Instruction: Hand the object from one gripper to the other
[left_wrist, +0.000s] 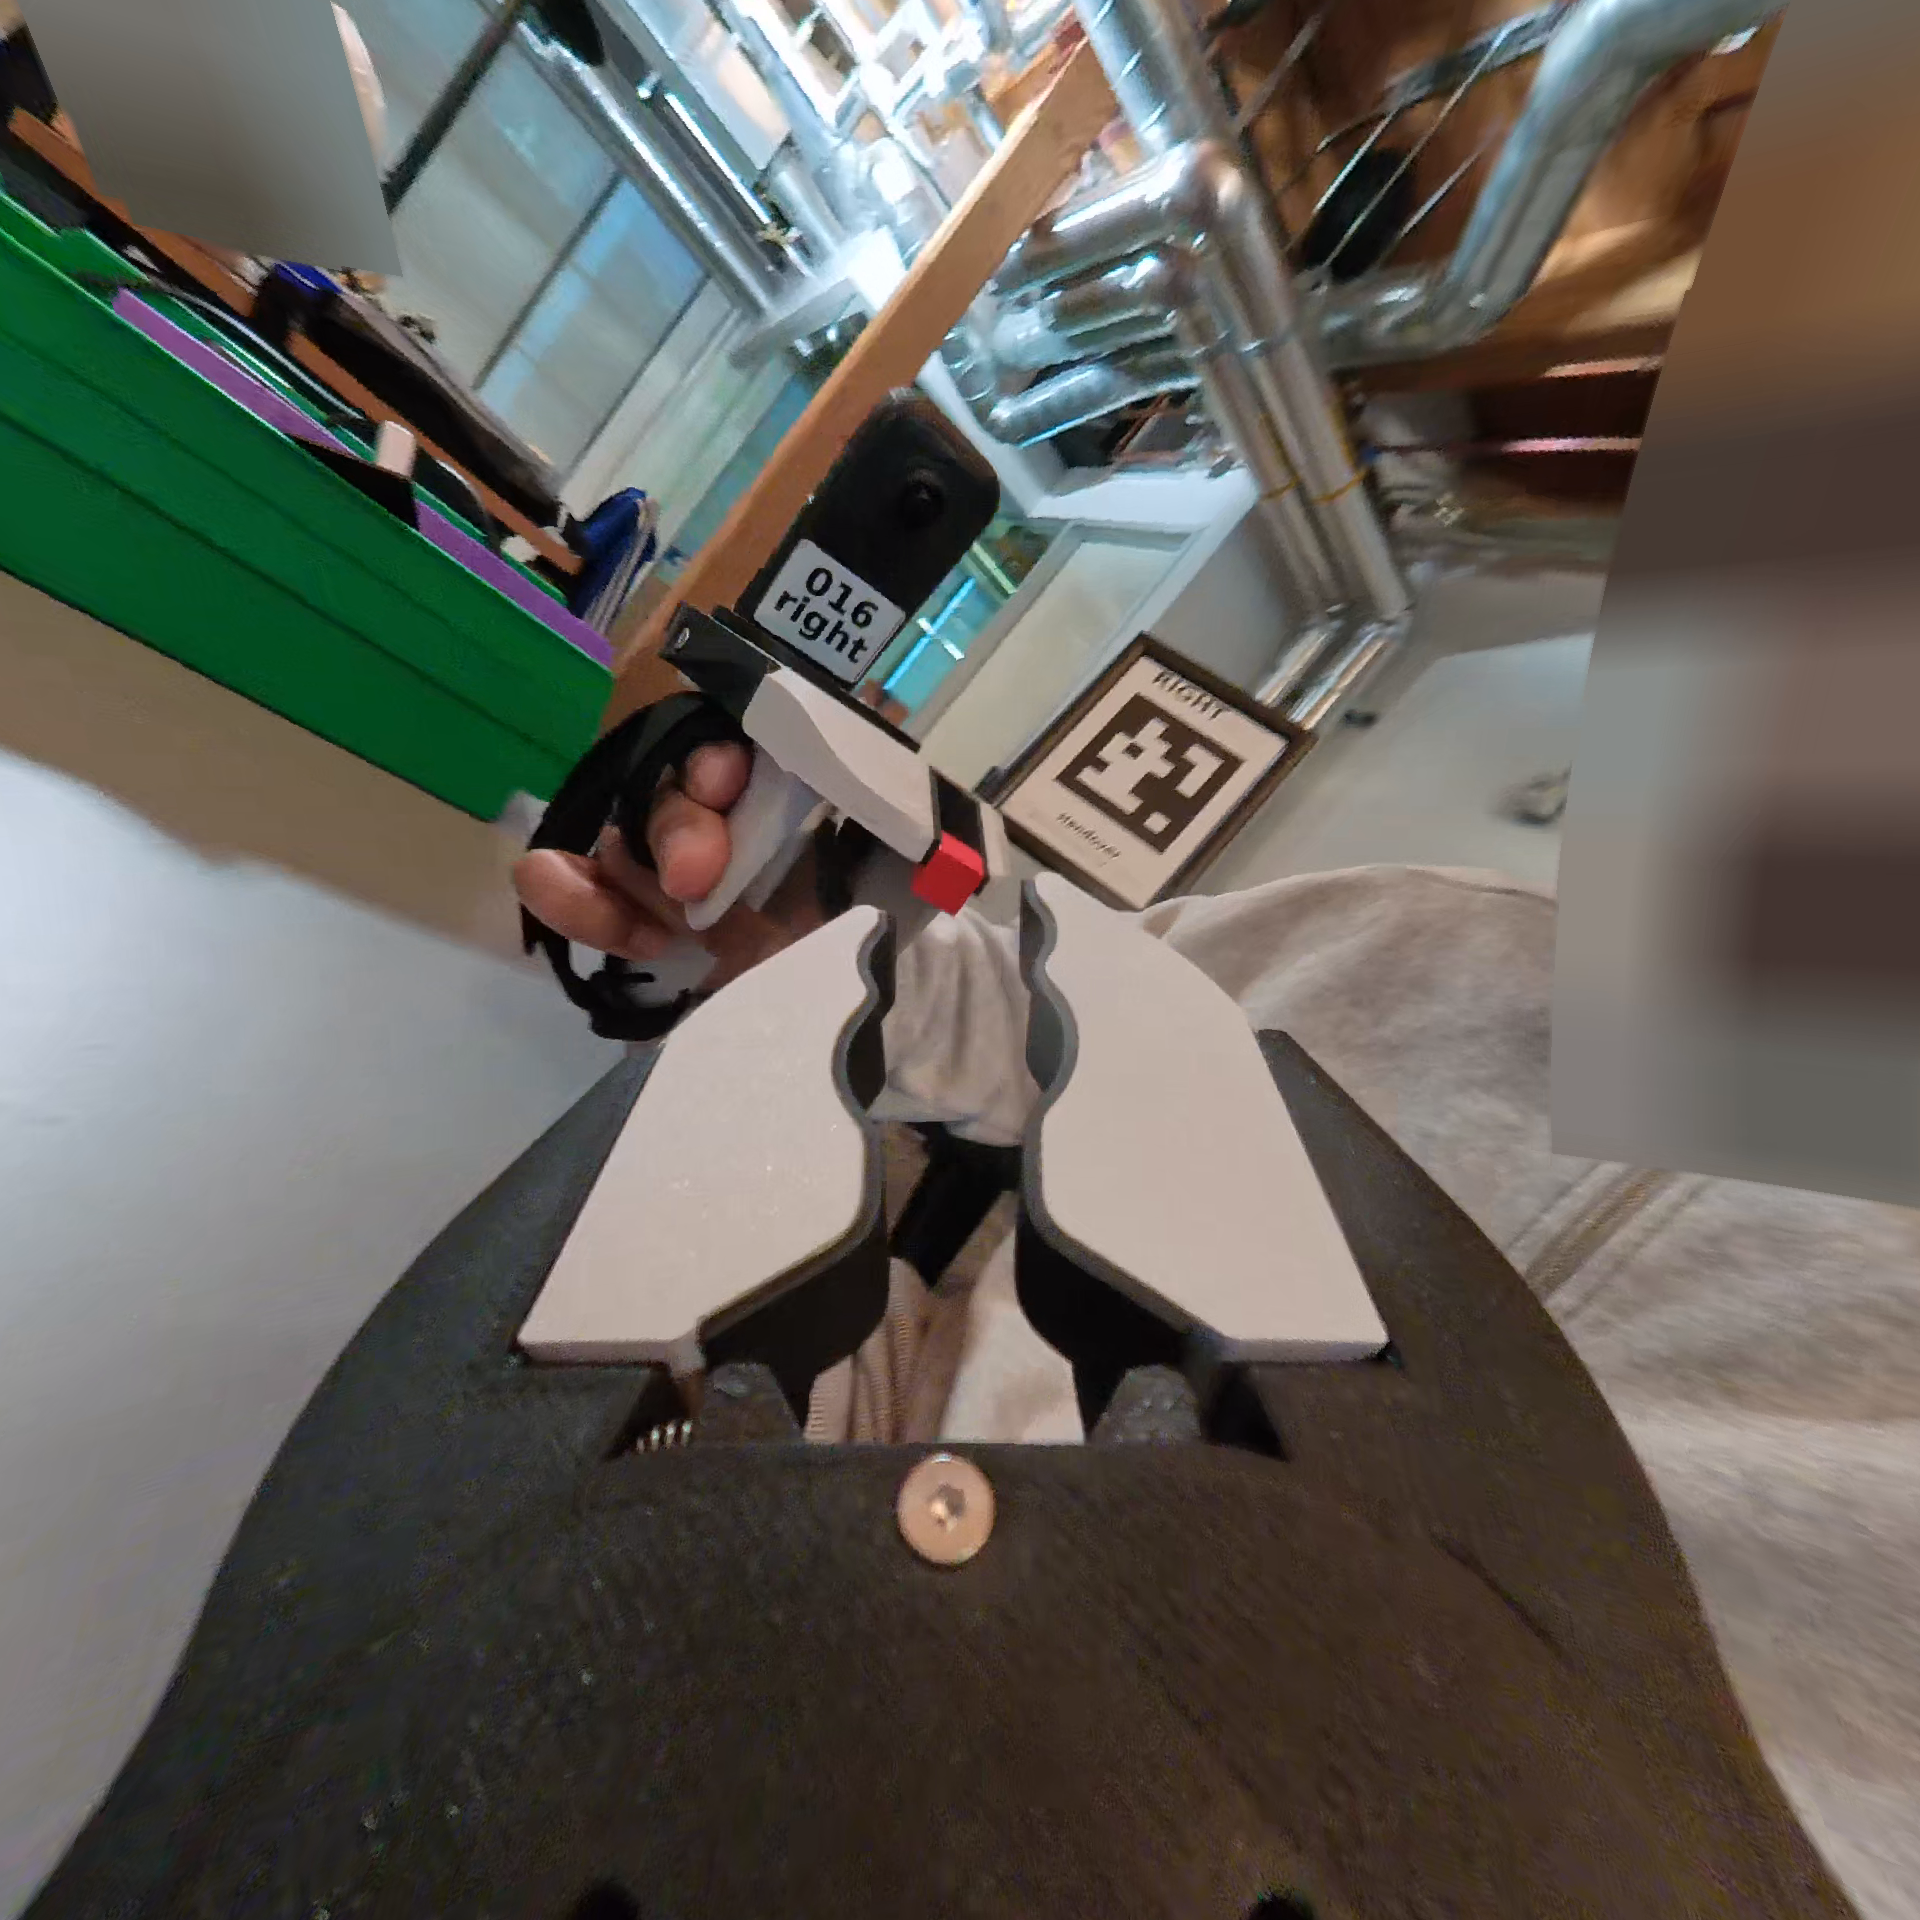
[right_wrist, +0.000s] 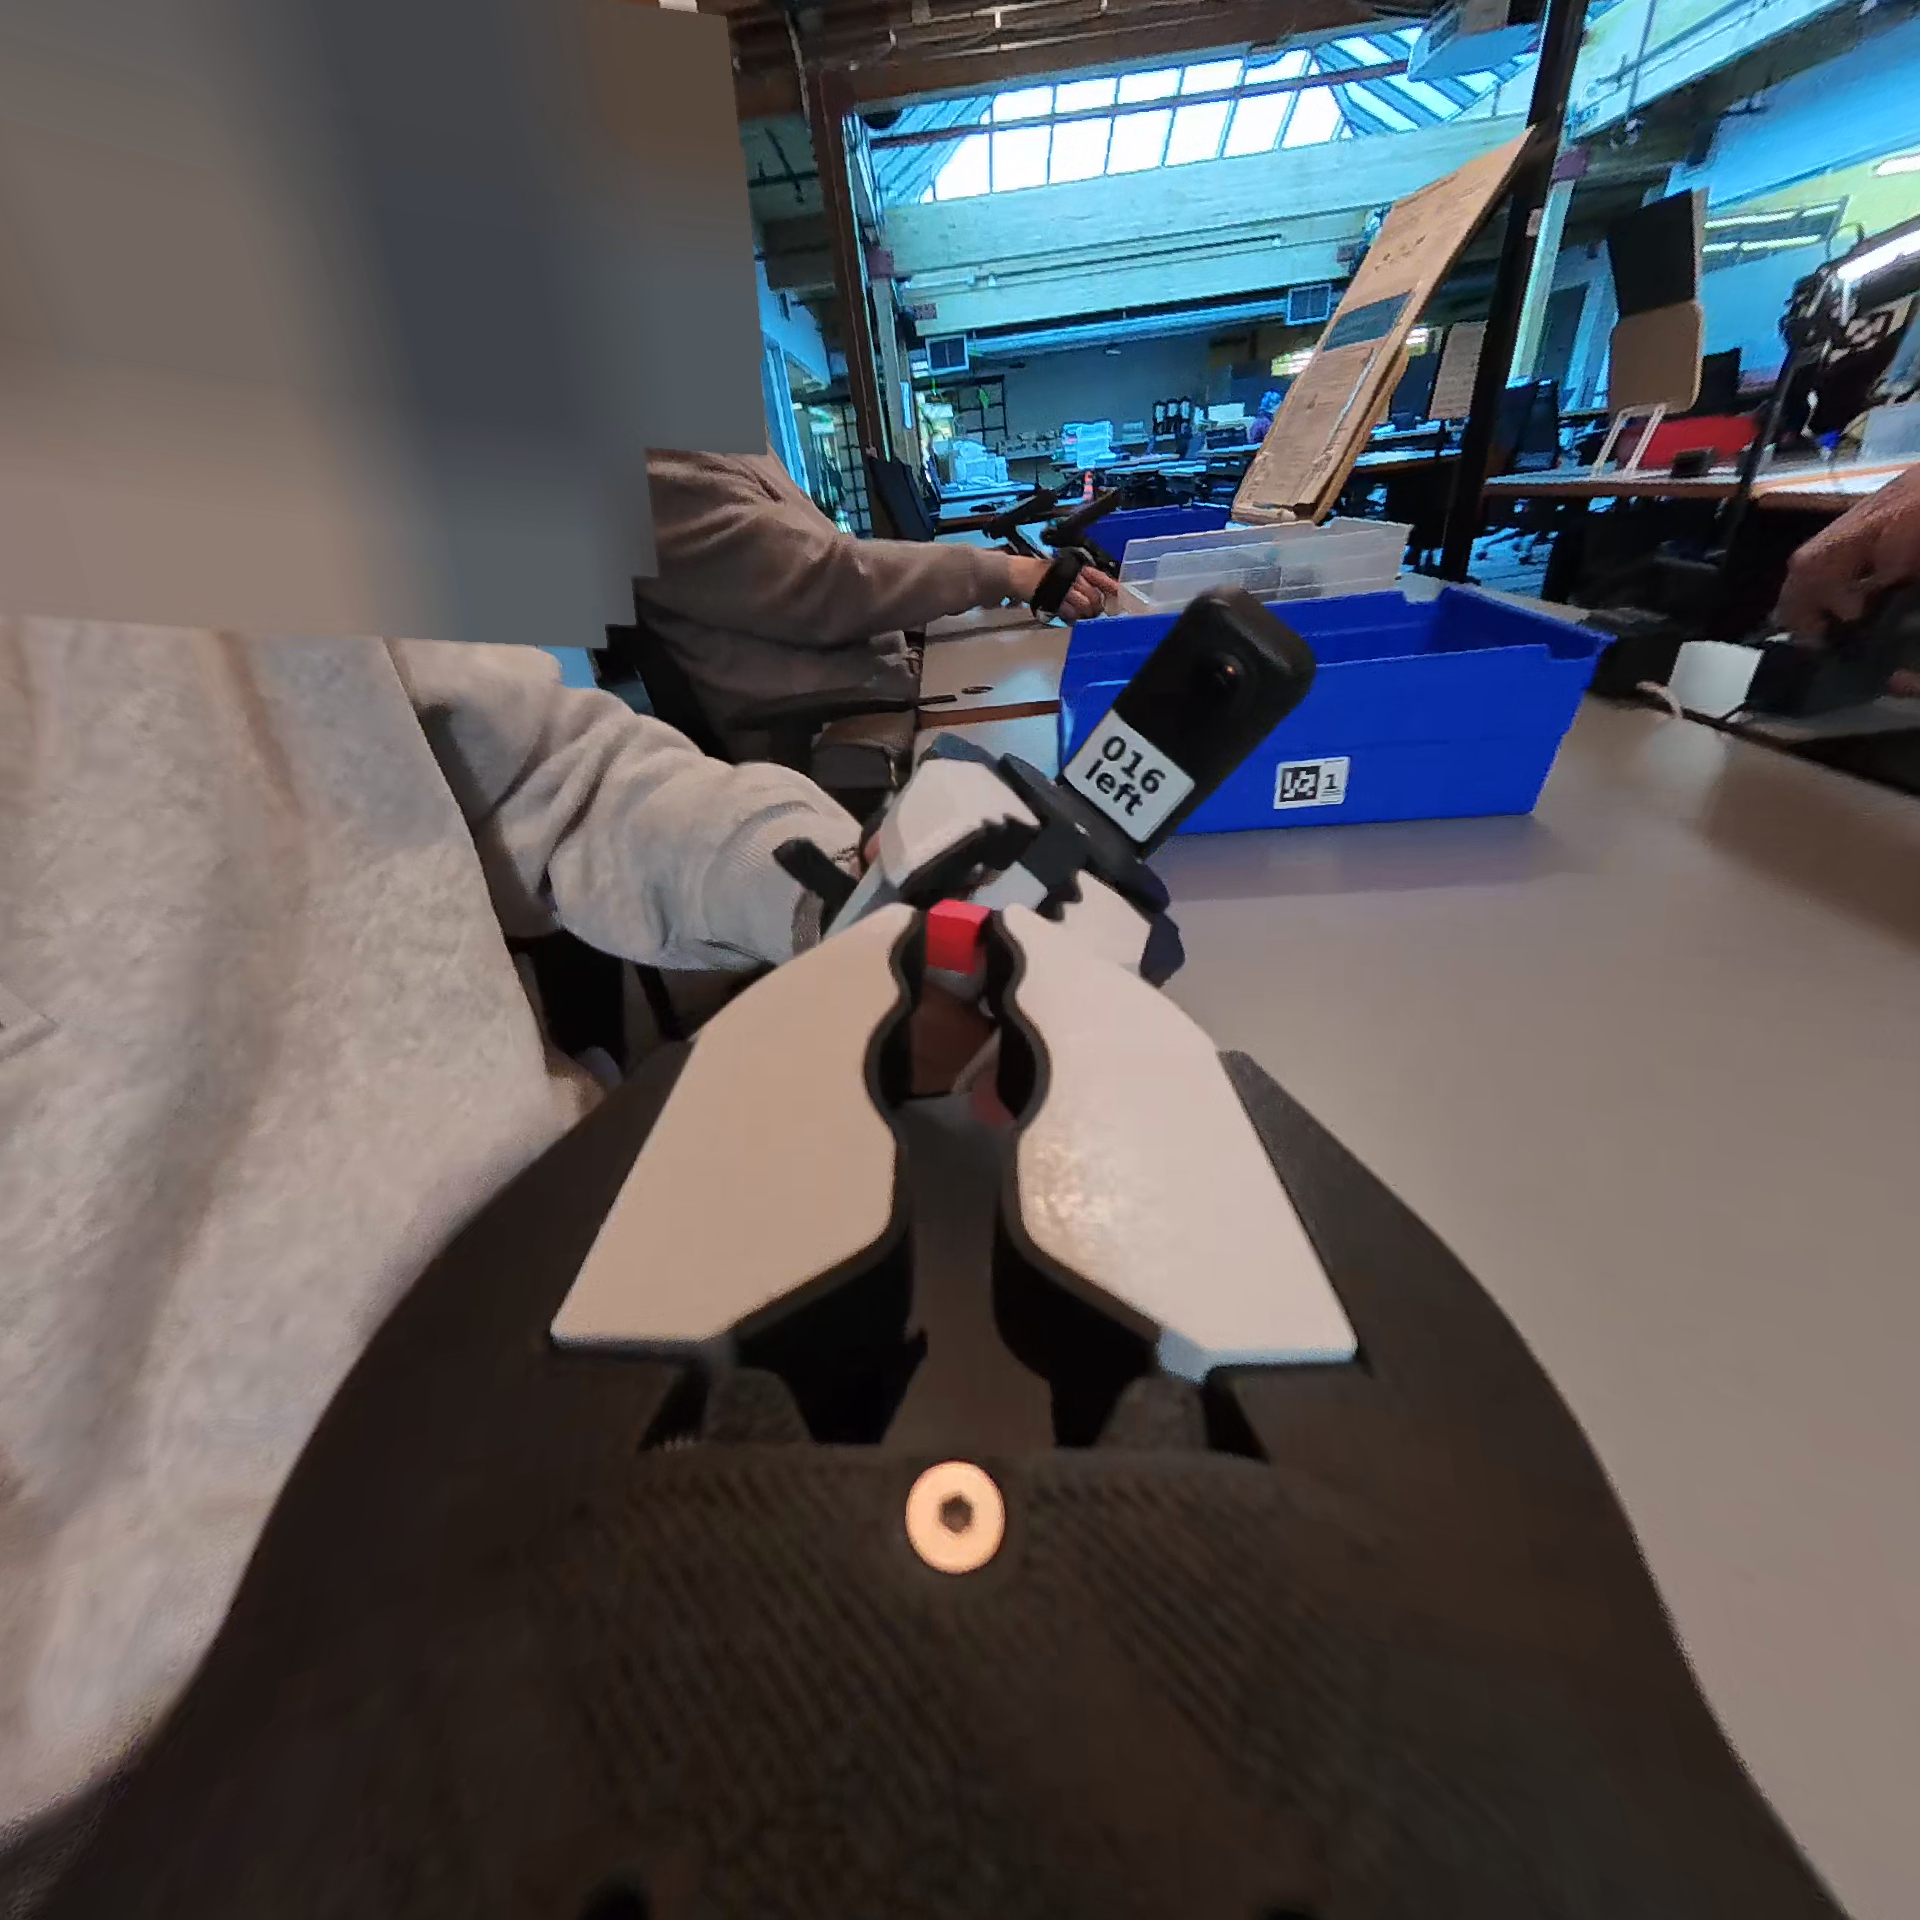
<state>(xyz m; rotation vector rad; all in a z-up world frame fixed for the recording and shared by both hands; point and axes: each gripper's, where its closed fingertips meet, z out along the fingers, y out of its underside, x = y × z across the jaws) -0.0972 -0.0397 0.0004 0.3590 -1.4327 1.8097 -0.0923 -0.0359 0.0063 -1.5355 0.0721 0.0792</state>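
A small red cube (right_wrist: 954, 932) sits pinched between the fingertips of my right gripper (right_wrist: 954, 940), held in the air above the grey table (right_wrist: 1507, 1091). In the left wrist view the cube (left_wrist: 948, 871) shows at the tip of the right gripper (left_wrist: 961, 868), held by a hand. My left gripper (left_wrist: 956, 904) is open and empty, its fingertips just short of the cube and on either side of it. In the right wrist view the left gripper (right_wrist: 1013, 899) faces mine, just beyond the cube.
A blue bin (right_wrist: 1351, 727) stands on the table behind the grippers, with a clear plastic box (right_wrist: 1268, 561) and leaning cardboard (right_wrist: 1371, 332) farther back. Green crates (left_wrist: 260, 540) and a framed marker board (left_wrist: 1143, 779) lie beyond. A seated person (right_wrist: 790, 592) is at the back left.
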